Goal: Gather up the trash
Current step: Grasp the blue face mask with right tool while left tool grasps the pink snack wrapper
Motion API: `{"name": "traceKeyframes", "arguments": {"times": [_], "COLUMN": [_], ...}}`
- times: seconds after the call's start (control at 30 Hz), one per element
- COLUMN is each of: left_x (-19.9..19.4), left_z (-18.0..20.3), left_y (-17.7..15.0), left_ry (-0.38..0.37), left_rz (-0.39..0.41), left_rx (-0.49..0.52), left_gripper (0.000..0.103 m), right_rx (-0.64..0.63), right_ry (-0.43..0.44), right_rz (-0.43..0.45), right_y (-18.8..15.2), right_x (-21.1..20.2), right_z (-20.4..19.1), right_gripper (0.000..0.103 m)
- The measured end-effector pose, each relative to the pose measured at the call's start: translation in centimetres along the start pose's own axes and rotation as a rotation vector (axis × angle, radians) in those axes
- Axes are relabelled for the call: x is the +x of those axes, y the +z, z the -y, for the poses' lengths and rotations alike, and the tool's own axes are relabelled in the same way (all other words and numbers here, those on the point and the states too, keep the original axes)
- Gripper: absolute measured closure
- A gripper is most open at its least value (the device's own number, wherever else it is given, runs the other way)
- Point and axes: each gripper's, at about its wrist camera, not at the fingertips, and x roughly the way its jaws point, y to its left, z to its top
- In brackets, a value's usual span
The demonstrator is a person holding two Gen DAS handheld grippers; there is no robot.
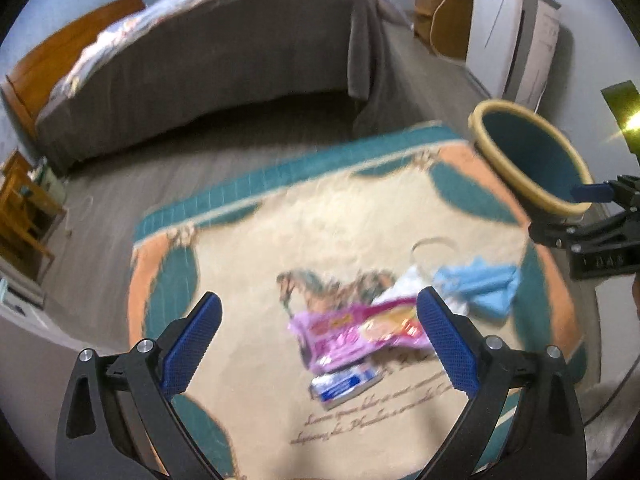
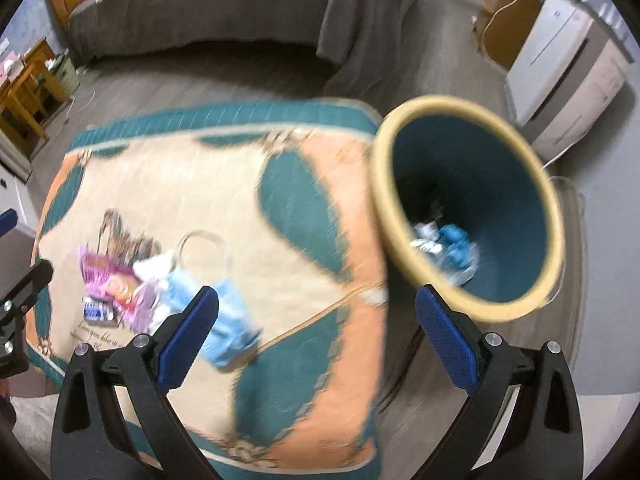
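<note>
Trash lies on a patterned rug (image 1: 248, 264): a pink wrapper (image 1: 356, 334), a small blue-and-white packet (image 1: 344, 386), white crumpled paper (image 1: 404, 286) and a light blue face mask (image 1: 480, 282). My left gripper (image 1: 318, 344) is open and empty, above the pink wrapper. My right gripper (image 2: 316, 340) is open and empty, above the rug between the mask (image 2: 228, 328) and the bin (image 2: 468, 208). The teal bin with a cream rim stands at the rug's right edge and holds some blue and white trash (image 2: 444, 244). The right gripper also shows in the left wrist view (image 1: 592, 216).
A bed with a grey cover (image 1: 224, 56) stands behind the rug. A white appliance (image 1: 516, 36) and a wooden cabinet (image 1: 440, 16) are at the back right. Wooden furniture (image 1: 24, 216) stands at the left. Grey floor surrounds the rug.
</note>
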Motion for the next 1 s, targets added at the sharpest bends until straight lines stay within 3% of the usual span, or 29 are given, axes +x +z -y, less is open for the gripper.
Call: {"name": "traceKeyframes", "arguments": {"times": [0.13,0.3,0.4,0.47,0.53,0.6,0.73,0.9,0.97,1.0], "left_x": [1.8,3.2,4.1,4.6,5.2,5.7,6.8,7.8,7.9,7.9], "left_z": [-0.9,-1.2,-1.5,-1.9,-2.3,-2.5,-2.5,-1.8,-1.5,-1.3], "left_y": [-1.5,-2.3,-2.5,-2.7,-2.7,-2.5,-2.4,-2.6,-2.6,-2.6], "left_ry": [0.0,-0.012,-0.025,-0.038,-0.055,-0.07,-0.1,-0.125,-0.127,-0.126], "left_rz": [-0.051,-0.092,-0.113,-0.125,-0.134,-0.144,-0.174,-0.209,-0.214,-0.213], "left_rx": [0.014,0.047,0.032,0.006,-0.022,-0.037,-0.05,-0.038,-0.02,-0.008], "left_gripper": [0.006,0.006,0.006,0.008,0.011,0.021,0.038,0.05,0.062,0.073], "right_rx": [-0.065,-0.121,-0.137,-0.14,-0.153,-0.158,-0.151,-0.138,-0.13,-0.128], "right_ry": [0.0,0.011,0.009,0.025,0.025,0.017,0.023,0.031,0.042,0.044], "right_rz": [-0.042,-0.089,-0.118,-0.133,-0.131,-0.118,-0.079,-0.037,-0.033,-0.029], "right_y": [-0.6,-0.9,-1.0,-1.0,-0.8,-0.5,0.3,1.4,1.6,1.7], "right_x": [1.3,2.7,3.3,3.6,3.5,3.2,2.1,0.9,0.8,0.7], "right_z": [-2.2,-4.2,-4.7,-4.9,-5.2,-5.0,-4.4,-3.8,-3.4,-3.3], "right_gripper": [0.008,0.022,0.046,0.068,0.076,0.083,0.085,0.085,0.085,0.085]}}
